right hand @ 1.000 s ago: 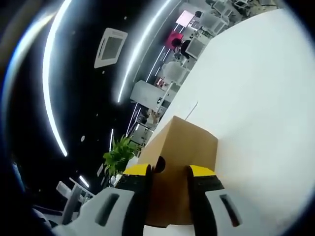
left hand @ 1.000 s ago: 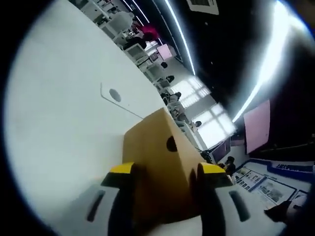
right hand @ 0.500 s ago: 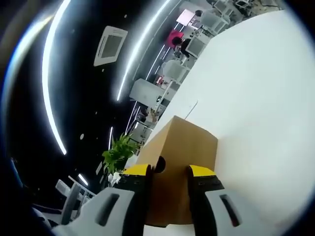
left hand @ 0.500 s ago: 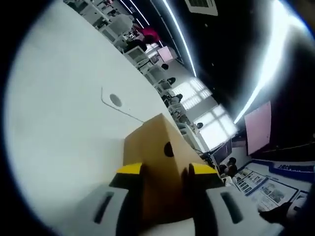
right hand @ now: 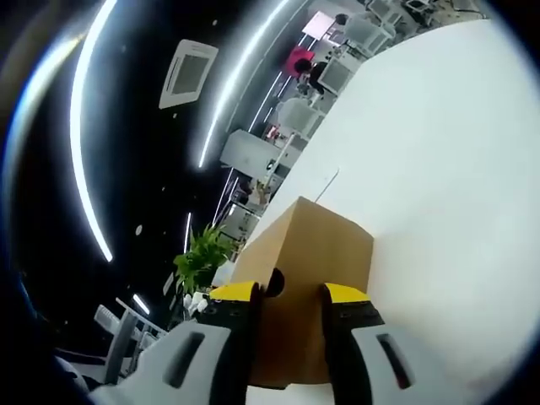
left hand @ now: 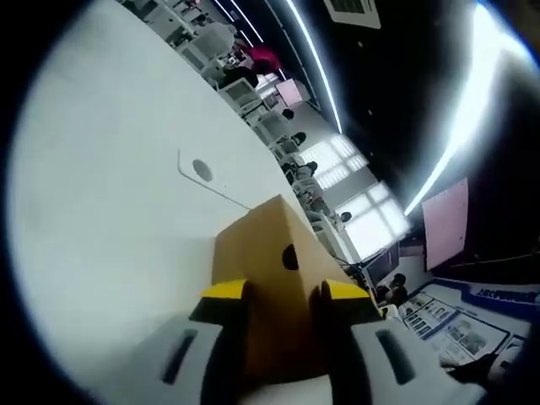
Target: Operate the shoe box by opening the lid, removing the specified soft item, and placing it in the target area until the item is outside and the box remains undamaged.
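No legible text, label or number on anything in view.

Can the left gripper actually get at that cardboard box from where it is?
Yes, it looks so: the left gripper already has the cardboard box between its yellow-tipped jaws, apparently closed on it, with nothing in between.

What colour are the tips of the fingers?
Yellow tips on the fingers, clearest in the right gripper view.

2 close cams, tilted, both on box
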